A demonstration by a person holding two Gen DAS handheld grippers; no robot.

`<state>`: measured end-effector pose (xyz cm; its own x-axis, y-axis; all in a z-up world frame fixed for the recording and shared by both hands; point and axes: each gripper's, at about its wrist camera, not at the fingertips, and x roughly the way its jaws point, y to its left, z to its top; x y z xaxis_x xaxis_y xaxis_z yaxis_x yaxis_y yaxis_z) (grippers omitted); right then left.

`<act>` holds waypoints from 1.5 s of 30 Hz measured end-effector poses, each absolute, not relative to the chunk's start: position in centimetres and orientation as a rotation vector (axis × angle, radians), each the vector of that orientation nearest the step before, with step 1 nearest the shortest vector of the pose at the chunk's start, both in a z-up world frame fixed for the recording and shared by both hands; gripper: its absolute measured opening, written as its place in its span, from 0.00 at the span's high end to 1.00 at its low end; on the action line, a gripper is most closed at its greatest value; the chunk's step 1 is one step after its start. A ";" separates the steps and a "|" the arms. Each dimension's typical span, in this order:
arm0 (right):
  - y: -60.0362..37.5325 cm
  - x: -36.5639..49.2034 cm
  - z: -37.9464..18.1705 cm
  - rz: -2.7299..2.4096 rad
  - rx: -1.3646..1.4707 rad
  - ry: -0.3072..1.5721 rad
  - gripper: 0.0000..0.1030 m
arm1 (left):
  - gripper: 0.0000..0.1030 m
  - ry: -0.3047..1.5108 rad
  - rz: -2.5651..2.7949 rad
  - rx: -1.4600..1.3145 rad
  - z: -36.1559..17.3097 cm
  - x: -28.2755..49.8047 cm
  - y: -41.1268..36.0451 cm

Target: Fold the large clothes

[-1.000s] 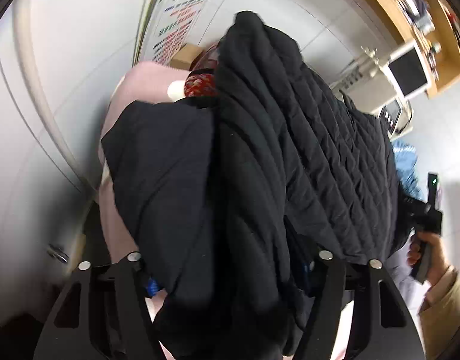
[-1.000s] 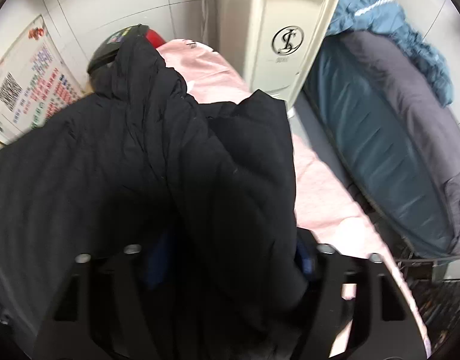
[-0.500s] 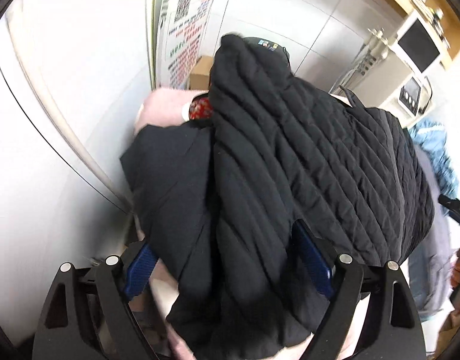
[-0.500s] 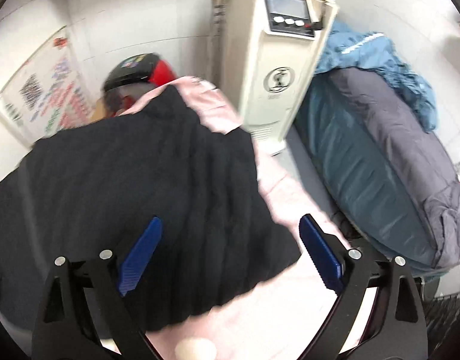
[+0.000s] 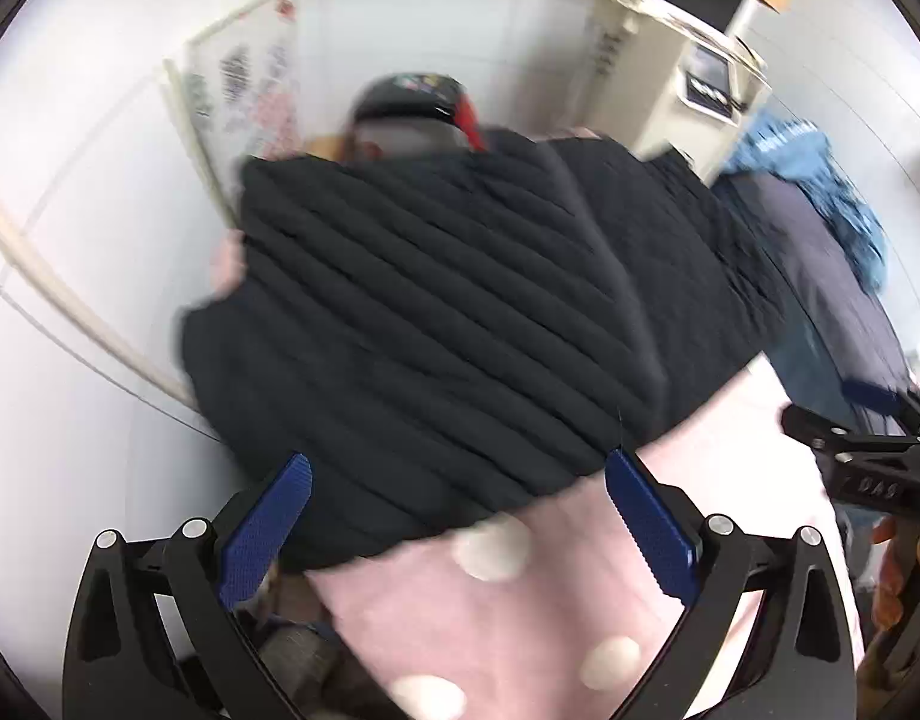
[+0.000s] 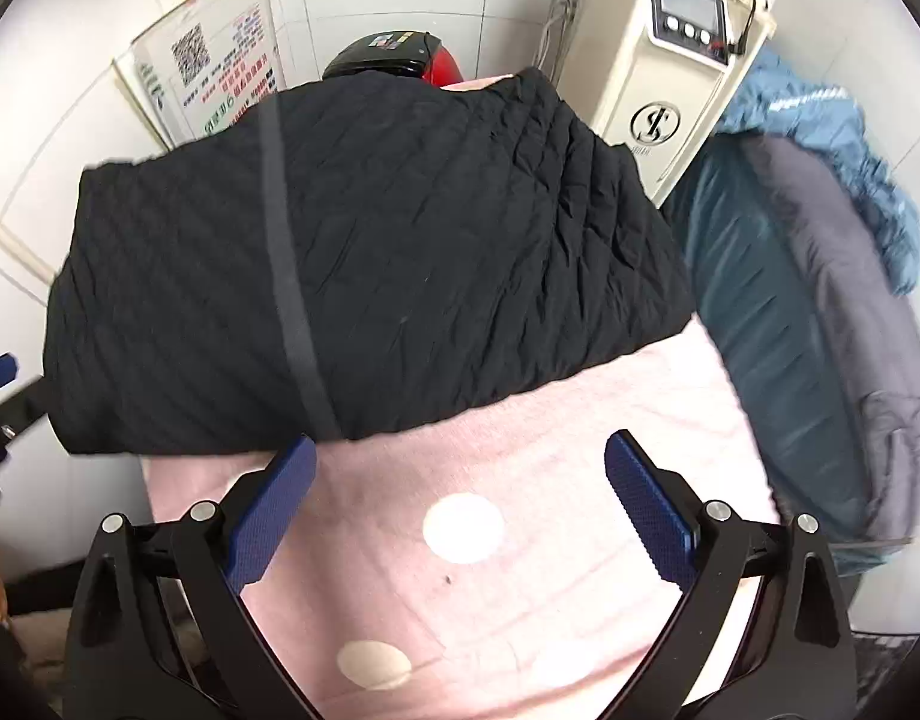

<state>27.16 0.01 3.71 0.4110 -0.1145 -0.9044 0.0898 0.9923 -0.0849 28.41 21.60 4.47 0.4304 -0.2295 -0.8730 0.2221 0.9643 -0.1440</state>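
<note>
Black quilted padded jacket (image 6: 363, 252) lies folded on the pink dotted bed cover (image 6: 520, 480), let go so the fold settles; left gripper (image 5: 456, 531) opening with nothing between, right gripper (image 6: 460, 510) released, empty

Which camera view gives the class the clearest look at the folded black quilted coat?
The right wrist view: the black quilted coat is sharp, its stitching, centre strip and near edge on the pink cover all plain. The left wrist view shows the same coat blurred.
</note>
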 end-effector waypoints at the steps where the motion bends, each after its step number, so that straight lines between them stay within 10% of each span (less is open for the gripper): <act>1: 0.6 26.6 4.0 -0.132 -0.033 1.136 0.07 | 0.06 1.103 -0.294 -0.002 4.2 28.3 20.8; 45: 2.8 27.5 3.4 -0.127 -0.033 1.162 0.07 | 0.06 1.223 -0.178 0.046 0.7 28.2 18.5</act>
<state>27.55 2.77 3.36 0.3909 -0.1170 -0.9130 0.0829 0.9923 -0.0916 28.20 18.49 0.69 0.3288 -0.1113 -0.9378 0.1609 0.9851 -0.0605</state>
